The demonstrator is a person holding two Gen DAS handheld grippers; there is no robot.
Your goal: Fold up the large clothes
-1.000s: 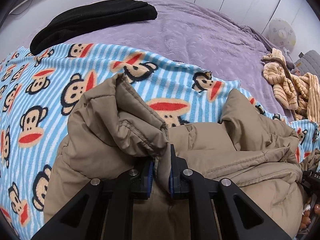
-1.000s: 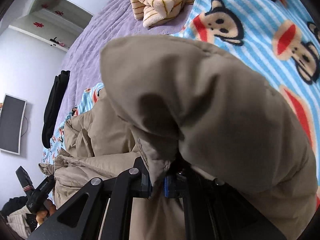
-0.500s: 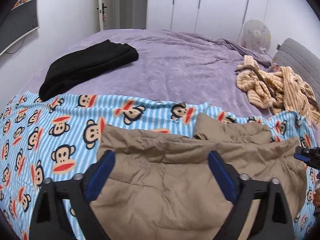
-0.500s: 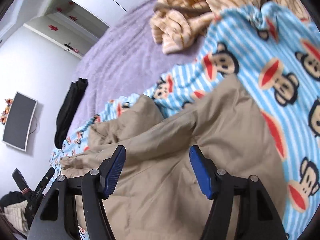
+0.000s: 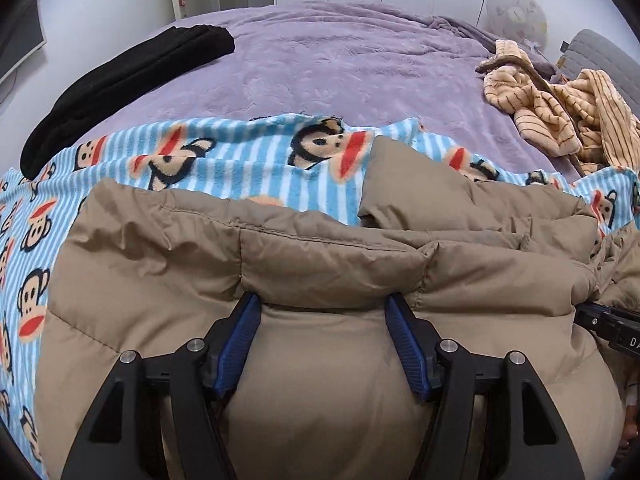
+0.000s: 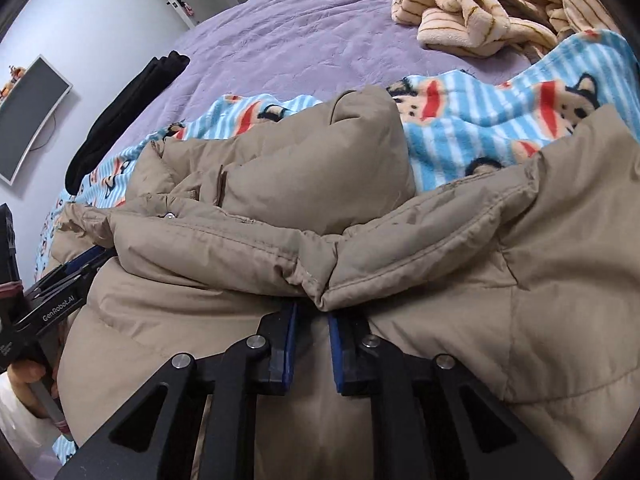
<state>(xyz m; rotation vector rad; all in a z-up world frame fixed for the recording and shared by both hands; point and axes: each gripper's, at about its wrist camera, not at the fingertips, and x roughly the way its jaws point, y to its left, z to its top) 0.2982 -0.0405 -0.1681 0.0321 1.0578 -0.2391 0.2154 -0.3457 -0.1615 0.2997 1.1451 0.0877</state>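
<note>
Both grippers have dropped from their raised, wide-open stance half a second ago to the folded edge of the tan quilted puffer jacket (image 5: pixel 320 264). The left gripper (image 5: pixel 320 340) has its jaws parted, blue pads (image 5: pixel 236 344) straddling a ridge of fabric just ahead of them, holding nothing. The right gripper (image 6: pixel 311 344) has narrowed its jaws to a slim gap beneath a seamed fold; no cloth sits between them, so it is released. I judge this placement prepares a fresh grasp of the doubled edge for the next fold. The jacket lies bunched on the blue-striped monkey-print fleece blanket (image 5: pixel 224 160), directly before both sets of fingers. Beyond the fingers lie a black folded garment (image 5: pixel 120 80) and a cream striped plush garment (image 6: pixel 472 12) on the purple bedspread (image 5: pixel 340 68), well apart from the work. Nothing obstructs the grasp.
</note>
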